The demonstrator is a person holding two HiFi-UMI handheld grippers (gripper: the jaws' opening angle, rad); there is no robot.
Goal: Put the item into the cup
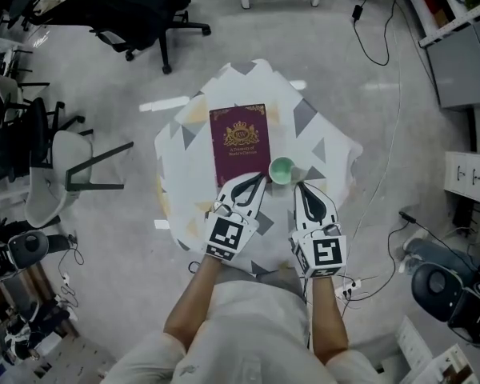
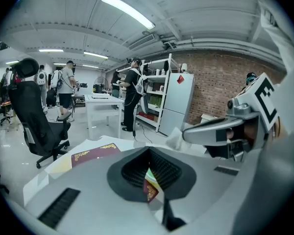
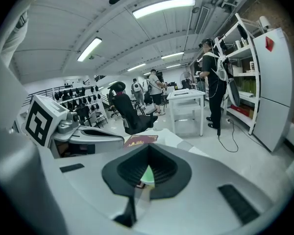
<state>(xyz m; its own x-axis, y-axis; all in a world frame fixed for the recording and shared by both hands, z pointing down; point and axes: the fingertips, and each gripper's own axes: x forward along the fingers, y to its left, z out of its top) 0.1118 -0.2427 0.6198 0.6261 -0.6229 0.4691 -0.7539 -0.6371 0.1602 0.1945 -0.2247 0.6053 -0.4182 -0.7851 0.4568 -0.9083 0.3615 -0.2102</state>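
View from above, read left to right, all places given from the green cup [image 1: 282, 170]. Left of the cup and beyond it lies a maroon booklet [image 1: 240, 142] with a gold crest, flat on the patterned tablecloth [image 1: 328, 146]. Its near right corner is just beside the cup, and we cannot tell whether they touch. We take the booklet to be the item, as nothing else loose shows. The left gripper [image 1: 261, 179] points at the cup from its near left. Its jaws are drawn together to a slit with nothing between them. The cup stands upright and looks empty. The right gripper [image 1: 299, 187] sits at its near right, jaws likewise together and bare.

We judge three hazards:
- The closed tips flank a light cup, so a nudge could slide or tip it.
- Jaws scooping the flat booklet could pinch the cloth and drag the cup.
- The booklet is far wider than the cup's mouth, so it could lever the cup over.
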